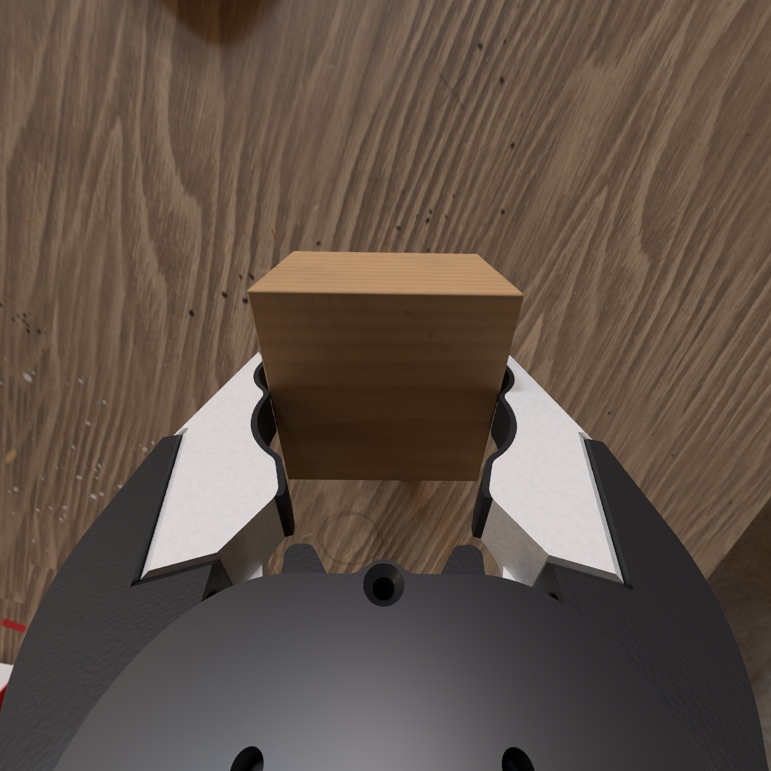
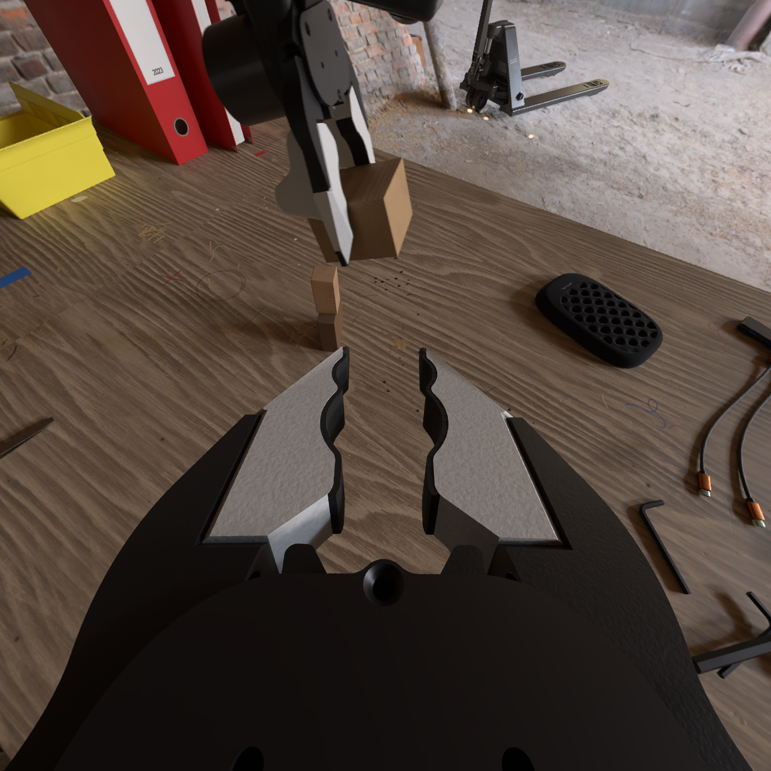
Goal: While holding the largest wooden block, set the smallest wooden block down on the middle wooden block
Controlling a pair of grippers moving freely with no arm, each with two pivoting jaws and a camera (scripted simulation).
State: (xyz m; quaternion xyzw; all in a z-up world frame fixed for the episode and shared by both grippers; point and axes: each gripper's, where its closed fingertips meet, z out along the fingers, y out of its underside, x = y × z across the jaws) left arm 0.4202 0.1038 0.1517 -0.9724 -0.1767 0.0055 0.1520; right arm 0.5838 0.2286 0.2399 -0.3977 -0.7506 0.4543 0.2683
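Nearest in the right wrist view, the right gripper is hanging over the table with its jaws parted and nothing between them; bare wood grain is showing through the gap. Just beyond its left fingertip, the small block is sitting on top of the middle block, slightly skewed and overhanging rather than squared up. The two are touching as a short stack, standing on the table.

Farther on and higher, the left gripper is pointing down and clamping the big block in the air above the stack, well clear of it. In the left wrist view, the same gripper is pinching the block by its side faces, with the table showing far below.

Judging from this, the stacking step looks done: the small block is placed and released, and the right gripper is sitting free just in front. What is remaining seems to be backing the right gripper off without brushing the stack, since its left fingertip is close to the lower block and the top one is off-centre. The left gripper needs to be keeping its grip firm and staying high, as a drop would land near the stack.

At the far edge, red binders and a yellow box are standing well apart from the work.
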